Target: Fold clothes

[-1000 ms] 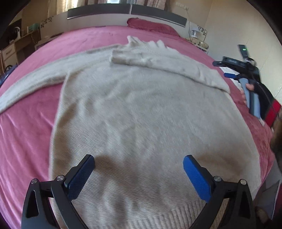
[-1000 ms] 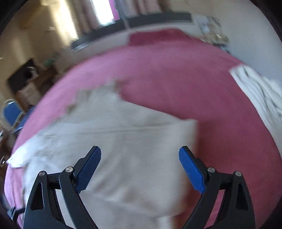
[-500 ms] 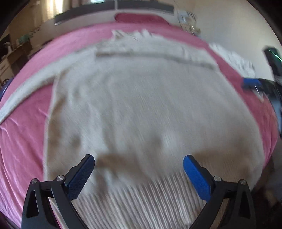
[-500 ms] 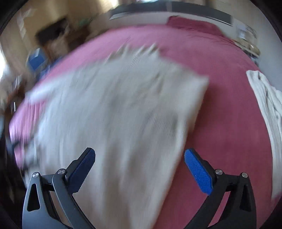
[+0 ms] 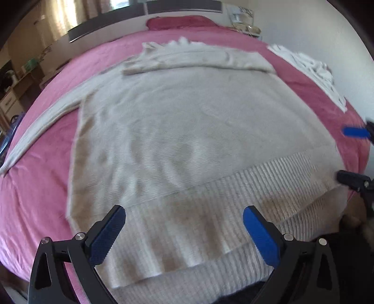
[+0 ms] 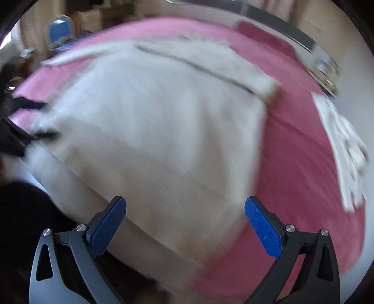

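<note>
A beige sweater [image 5: 187, 140] lies flat across the pink bed [image 5: 42, 187], filling the middle of the left wrist frame. Its ribbed hem runs along the lower part of the frame, at the bed's near edge, and its neck points to the top of the frame. One sleeve [image 5: 42, 124] stretches out toward the left edge of the frame. The other sleeve [image 5: 198, 60] is folded across the chest, a band running under the collar in the upper middle.

The left tongs [image 5: 184, 231] hang over the hem in the lower middle of the frame, spread wide with nothing between the blue pads. The right tongs [image 5: 355, 154] show at the right edge of that frame, beside the hem's right corner, also spread; whether they touch the cloth cannot be told.

In the right wrist frame, which is blurred, the right tongs [image 6: 185, 224] stand spread and empty over the sweater [image 6: 152, 128], with bare bed to the right.

A white cloth [image 5: 311, 67] lies crumpled at the upper right of the bed, well apart from the sweater. A dark red pillow [image 5: 180, 22] sits at the top, against the headboard [image 5: 145, 9]. No containers show clearly.
</note>
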`<control>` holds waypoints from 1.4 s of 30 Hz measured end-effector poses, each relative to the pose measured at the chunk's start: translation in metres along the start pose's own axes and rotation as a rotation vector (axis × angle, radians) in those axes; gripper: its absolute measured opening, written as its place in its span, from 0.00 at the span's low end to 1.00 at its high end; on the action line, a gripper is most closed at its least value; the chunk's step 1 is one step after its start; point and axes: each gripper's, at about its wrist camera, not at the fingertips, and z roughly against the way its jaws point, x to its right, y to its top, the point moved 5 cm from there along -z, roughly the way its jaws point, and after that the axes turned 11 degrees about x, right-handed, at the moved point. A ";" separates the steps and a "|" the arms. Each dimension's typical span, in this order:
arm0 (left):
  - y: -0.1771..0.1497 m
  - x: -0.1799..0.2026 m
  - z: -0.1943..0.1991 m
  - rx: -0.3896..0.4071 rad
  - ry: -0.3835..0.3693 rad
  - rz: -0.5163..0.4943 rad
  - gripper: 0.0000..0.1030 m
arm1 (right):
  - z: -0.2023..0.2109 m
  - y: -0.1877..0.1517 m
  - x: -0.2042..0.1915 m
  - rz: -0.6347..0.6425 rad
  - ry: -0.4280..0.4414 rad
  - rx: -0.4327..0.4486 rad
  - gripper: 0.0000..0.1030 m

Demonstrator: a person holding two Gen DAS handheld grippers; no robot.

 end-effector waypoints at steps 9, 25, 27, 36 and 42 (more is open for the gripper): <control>-0.028 -0.012 -0.006 -0.077 -0.051 -0.028 1.00 | -0.001 0.006 -0.013 0.011 0.029 -0.081 1.00; 0.074 -0.188 0.008 0.154 0.107 0.289 1.00 | -0.120 0.225 0.020 -0.123 0.043 0.097 1.00; 0.108 -0.207 -0.022 0.176 0.128 0.318 1.00 | -0.157 0.273 0.051 -0.175 0.027 0.101 1.00; 0.141 -0.249 -0.054 0.250 0.135 0.465 1.00 | -0.205 0.295 0.087 -0.394 0.095 0.101 1.00; 0.059 -0.333 -0.022 0.366 0.081 0.859 1.00 | -0.157 0.208 0.017 -0.497 0.275 0.215 1.00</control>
